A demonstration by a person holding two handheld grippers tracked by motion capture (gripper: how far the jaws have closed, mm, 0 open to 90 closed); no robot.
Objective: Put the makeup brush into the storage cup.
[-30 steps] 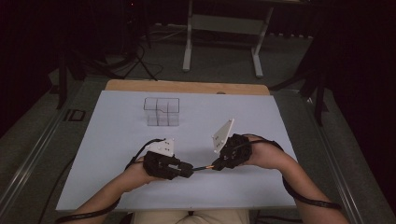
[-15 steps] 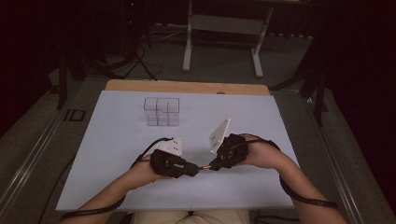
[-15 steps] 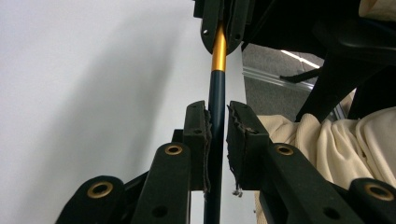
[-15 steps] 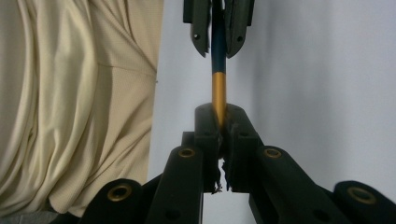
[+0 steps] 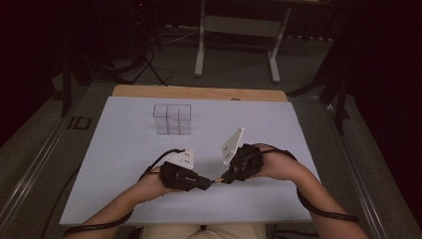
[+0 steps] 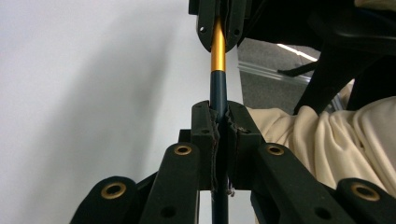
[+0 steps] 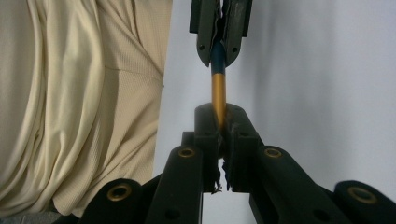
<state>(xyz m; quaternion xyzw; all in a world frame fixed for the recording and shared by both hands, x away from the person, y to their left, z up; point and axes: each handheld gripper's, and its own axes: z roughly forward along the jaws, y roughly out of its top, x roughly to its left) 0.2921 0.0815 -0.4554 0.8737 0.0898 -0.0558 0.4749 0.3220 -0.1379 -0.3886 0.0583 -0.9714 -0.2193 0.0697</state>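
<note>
Pen, slim w/ gold and dark-teal metal barrel [image 6: 217, 70], clamped by L tool [image 5: 208, 183] at 9 o'clock, R tool [image 5: 222, 178] at 3. Uneven pull could bend or drop it.

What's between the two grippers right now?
A thin pen-like rod, gold and dark blue, spans from the left gripper to the right gripper; both gripper views show it.
</note>
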